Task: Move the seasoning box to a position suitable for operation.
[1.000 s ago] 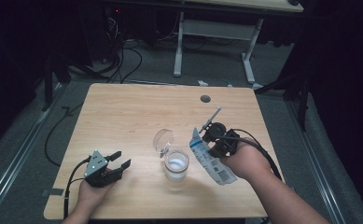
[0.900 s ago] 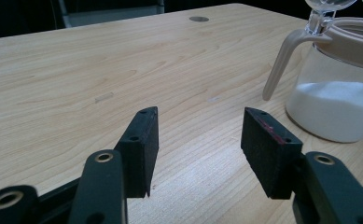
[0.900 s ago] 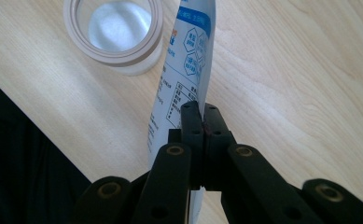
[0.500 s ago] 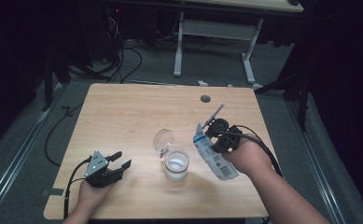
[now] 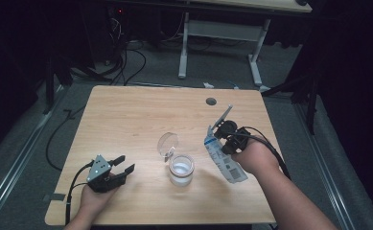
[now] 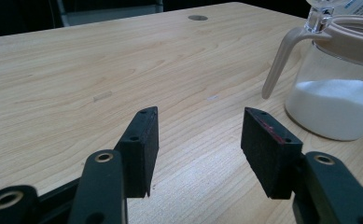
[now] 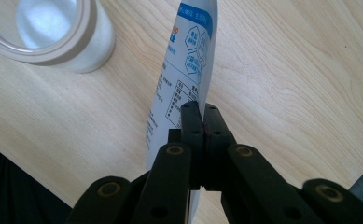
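While the right gripper (image 5: 221,139) pinches the pouch (image 5: 224,158) and the left gripper (image 5: 124,164) idles half-open, empty, near the desk's (image 5: 126,115) front edge, a tilt short of the jar (image 5: 181,169) spills powder.

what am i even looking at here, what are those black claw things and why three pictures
A person sits at a wooden table holding a hand-operated gripper in each hand. The high view looks down from above; the other two pictures come from small cameras riding on each gripper, looking along its black jaws. The left gripper rests near the table's edge, jaws open with nothing between them. The right gripper has its jaws shut on a blue and white pouch, held tilted beside a glass jar. The jar holds white powder and its hinged lid stands open.
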Demonstrator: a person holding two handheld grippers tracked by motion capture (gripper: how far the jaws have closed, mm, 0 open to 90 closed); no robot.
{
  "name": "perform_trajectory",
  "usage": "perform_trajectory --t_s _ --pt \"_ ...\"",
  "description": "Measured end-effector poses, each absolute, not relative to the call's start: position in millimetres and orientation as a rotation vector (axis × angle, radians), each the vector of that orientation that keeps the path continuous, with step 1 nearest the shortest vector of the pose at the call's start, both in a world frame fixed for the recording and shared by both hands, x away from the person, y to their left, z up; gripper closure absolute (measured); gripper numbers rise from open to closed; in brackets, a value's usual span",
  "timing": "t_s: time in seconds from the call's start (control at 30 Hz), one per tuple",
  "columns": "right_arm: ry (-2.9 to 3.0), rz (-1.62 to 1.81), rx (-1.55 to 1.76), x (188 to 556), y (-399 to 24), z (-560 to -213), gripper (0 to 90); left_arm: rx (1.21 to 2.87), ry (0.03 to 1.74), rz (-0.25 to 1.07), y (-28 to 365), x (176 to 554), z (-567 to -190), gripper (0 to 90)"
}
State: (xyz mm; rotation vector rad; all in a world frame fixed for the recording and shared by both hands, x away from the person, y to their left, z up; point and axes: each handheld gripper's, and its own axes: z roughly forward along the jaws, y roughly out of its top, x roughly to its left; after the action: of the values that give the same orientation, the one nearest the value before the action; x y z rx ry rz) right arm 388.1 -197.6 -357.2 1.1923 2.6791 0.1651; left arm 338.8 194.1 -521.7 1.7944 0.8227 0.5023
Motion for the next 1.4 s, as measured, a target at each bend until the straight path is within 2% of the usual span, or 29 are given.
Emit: perform_trajectory --t_s 0.9,1.4 --pt "2.613 0.123 1.302 404 -236 -384 90.0 1.799 0.816 0.494 193 339 -523 46.7" --pt "2.521 0.274 1.331 395 -250 -379 90.0 1.794 0.819 0.501 194 339 -522 46.7"
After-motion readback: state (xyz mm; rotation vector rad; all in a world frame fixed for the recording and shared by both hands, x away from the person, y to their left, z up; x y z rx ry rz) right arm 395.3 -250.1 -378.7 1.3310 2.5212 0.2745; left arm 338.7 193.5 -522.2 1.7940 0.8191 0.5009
